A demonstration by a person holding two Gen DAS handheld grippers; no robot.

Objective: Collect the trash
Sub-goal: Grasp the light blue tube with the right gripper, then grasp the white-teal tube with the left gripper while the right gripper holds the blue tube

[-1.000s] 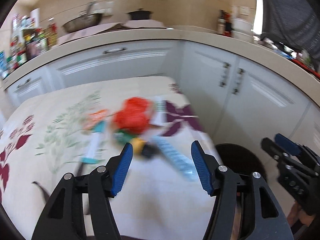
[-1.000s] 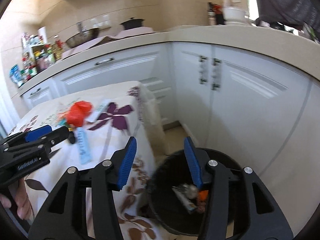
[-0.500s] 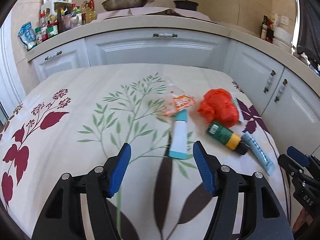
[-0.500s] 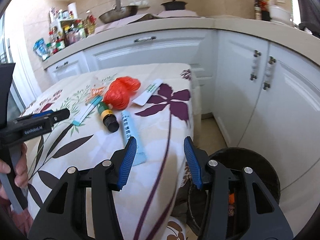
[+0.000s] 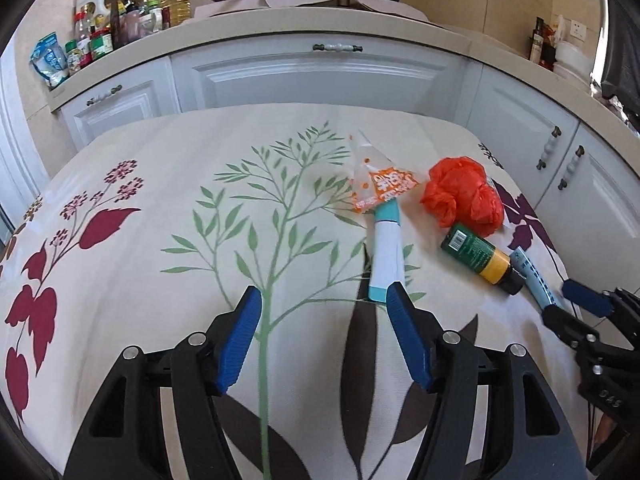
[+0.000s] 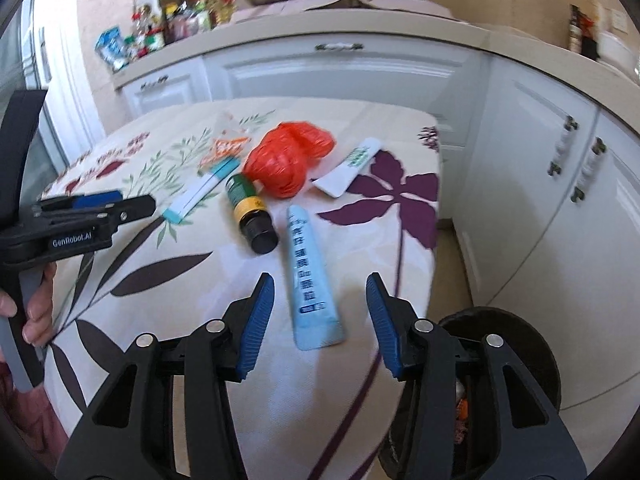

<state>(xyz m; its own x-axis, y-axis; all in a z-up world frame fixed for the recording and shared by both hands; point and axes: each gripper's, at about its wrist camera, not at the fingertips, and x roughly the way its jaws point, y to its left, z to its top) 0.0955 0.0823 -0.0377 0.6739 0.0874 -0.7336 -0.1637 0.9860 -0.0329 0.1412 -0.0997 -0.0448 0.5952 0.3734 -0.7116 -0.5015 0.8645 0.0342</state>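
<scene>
Trash lies on the flowered tablecloth (image 5: pixel 160 208): a red plastic bag (image 5: pixel 464 196) (image 6: pixel 288 156), an orange wrapper (image 5: pixel 380 186), a white-and-teal tube (image 5: pixel 386 256), a green bottle with a black cap (image 6: pixel 250 212), a light-blue tube (image 6: pixel 310 276) and a white sachet (image 6: pixel 350 168). My left gripper (image 5: pixel 323 300) hangs open over bare cloth, its right fingertip just short of the white-and-teal tube. My right gripper (image 6: pixel 320 286) hovers over the light-blue tube's flat end. Its jaws are closing with the tube between them, and the pads are clear of it.
A dark bin (image 6: pixel 500 360) with trash inside stands on the floor by the table's right edge. White cabinets (image 5: pixel 320 76) and a counter with bottles and a pan ring the table. A hand (image 6: pixel 36 312) holds the left gripper's handle.
Both views swung from the bin and cabinets onto the table. The right gripper came from above the bin to over the light-blue tube. The left gripper shifted left across the cloth.
</scene>
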